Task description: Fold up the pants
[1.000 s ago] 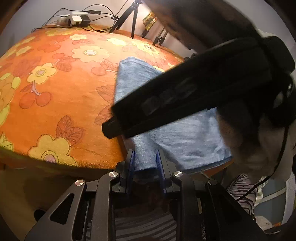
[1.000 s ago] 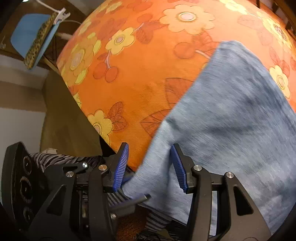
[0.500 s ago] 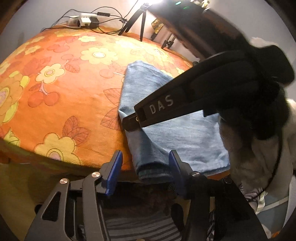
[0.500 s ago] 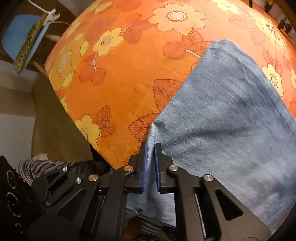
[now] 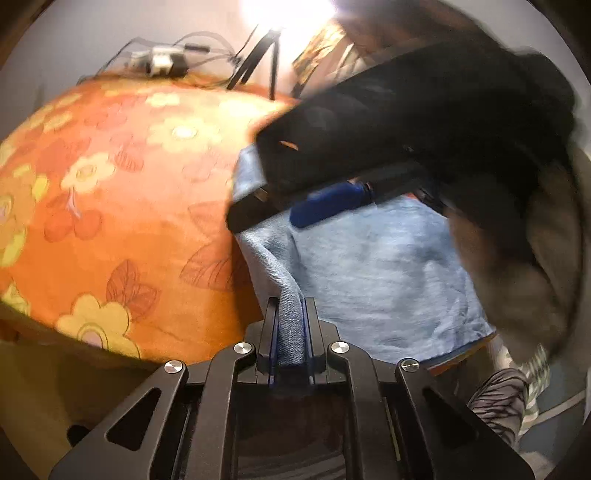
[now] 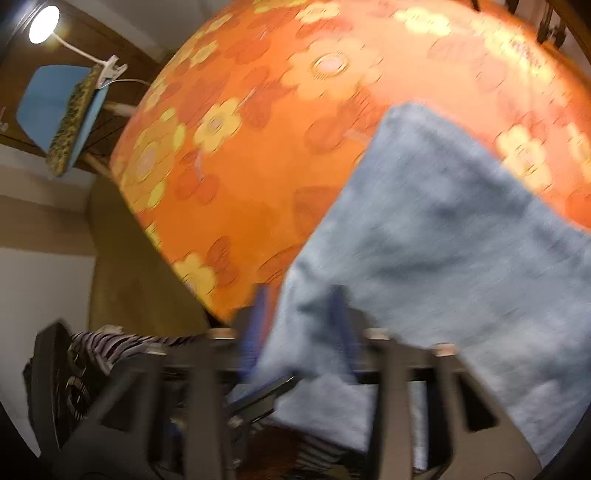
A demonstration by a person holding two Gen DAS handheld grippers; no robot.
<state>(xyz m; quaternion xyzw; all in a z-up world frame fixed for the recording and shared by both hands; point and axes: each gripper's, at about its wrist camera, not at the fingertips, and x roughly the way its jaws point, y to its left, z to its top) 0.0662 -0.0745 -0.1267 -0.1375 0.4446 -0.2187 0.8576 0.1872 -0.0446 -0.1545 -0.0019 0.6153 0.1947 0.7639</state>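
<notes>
Denim pants point(image 5: 388, 273) lie at the near edge of our orange flowered table point(image 5: 110, 206). Our left gripper point(image 5: 290, 332) has just clamped the hem so we can lift it, while the right gripper point(image 6: 299, 325) has just opened, fabric loose between its jaws.

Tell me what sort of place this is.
Probably a room in a home, rigged for recording. An orange floral cloth covers the surface where the blue pants lie, a clip-on lamp shines beside a blue chair, and a tripod stands behind.
</notes>
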